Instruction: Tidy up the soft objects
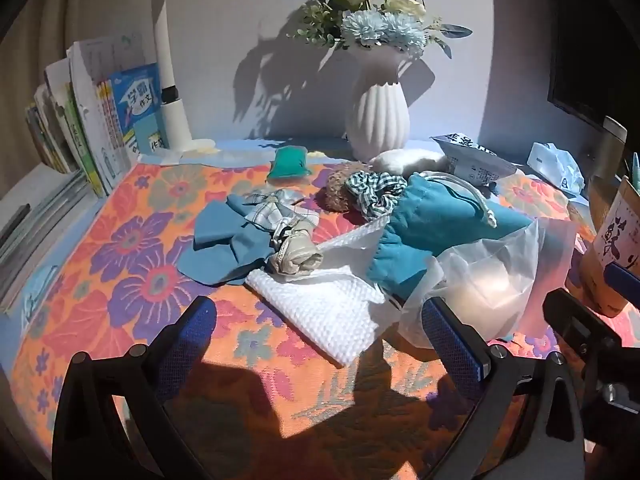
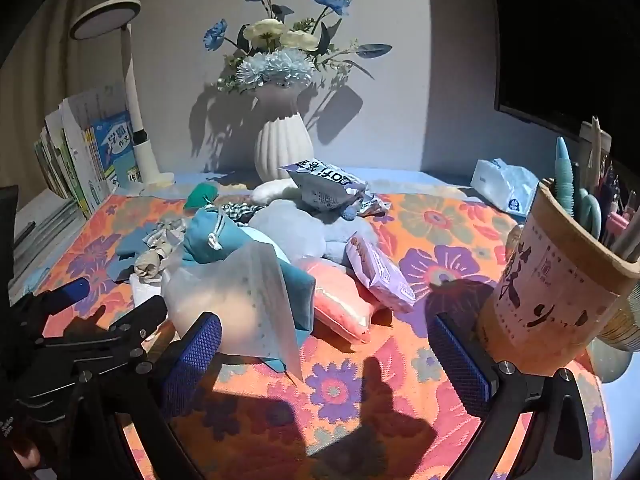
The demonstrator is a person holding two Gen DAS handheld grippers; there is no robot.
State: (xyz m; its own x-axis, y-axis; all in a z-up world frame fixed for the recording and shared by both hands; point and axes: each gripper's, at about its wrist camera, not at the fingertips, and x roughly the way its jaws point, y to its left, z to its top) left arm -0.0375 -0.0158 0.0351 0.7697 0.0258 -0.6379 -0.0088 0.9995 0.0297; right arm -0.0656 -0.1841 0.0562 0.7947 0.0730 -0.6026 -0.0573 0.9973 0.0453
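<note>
Soft pile [image 1: 360, 240]; pink cushion [image 2: 344, 304] shows rightward only.

We saw a woven floral tablecloth [image 1: 120, 248], matt and coarse. On it lay a matt teal cloth drawstring pouch [image 1: 440, 216], a white waffle-textured cloth [image 1: 320, 312] and a translucent, faintly glossy plastic bag [image 1: 492, 276]. The ribbed white vase [image 1: 376, 116] looked smooth and matt. A lilac plastic packet [image 2: 380, 272] shone slightly beside a fuzzy pink pad [image 2: 340, 300]. The printed pen holder [image 2: 556, 288] looked like bamboo or wood.
</note>
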